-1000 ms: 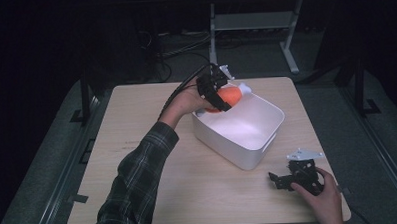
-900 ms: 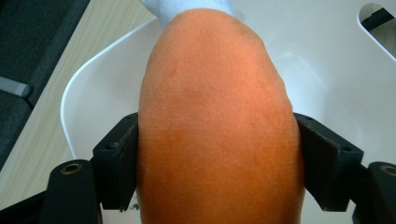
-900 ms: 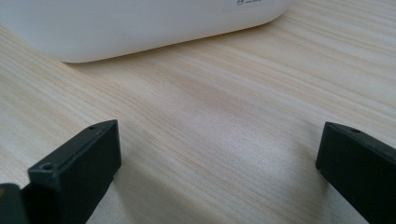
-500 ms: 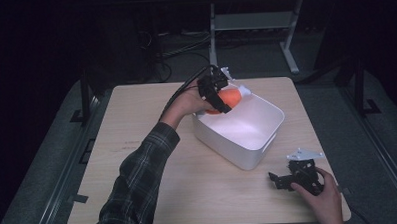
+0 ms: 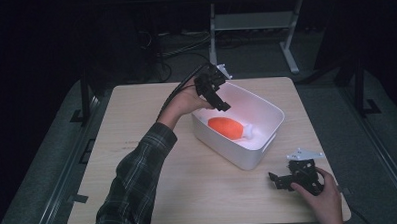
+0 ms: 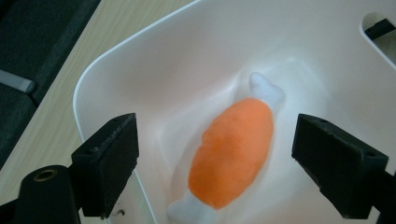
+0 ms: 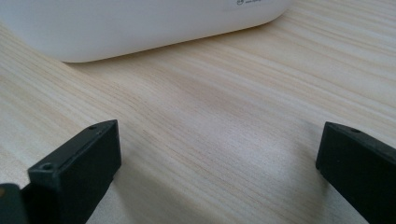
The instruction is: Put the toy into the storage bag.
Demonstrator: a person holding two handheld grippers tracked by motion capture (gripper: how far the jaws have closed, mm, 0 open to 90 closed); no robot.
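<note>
Hovering over the white bin (image 5: 248,158) with jaws just spread and nothing between them, the left gripper (image 5: 217,94) has the orange toy (image 5: 227,127) lying inside, while the right gripper (image 5: 289,180), also spread, rests on the table (image 5: 136,119); a careless withdrawal could knock the bin's rim.

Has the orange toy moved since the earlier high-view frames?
Yes. It has dropped from the left gripper, whose jaws have just been opening, onto the floor of the white bin.

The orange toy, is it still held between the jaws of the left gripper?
No, the orange toy lies on the bottom of the white bin, and the left gripper has its jaws wide apart above it.
</note>
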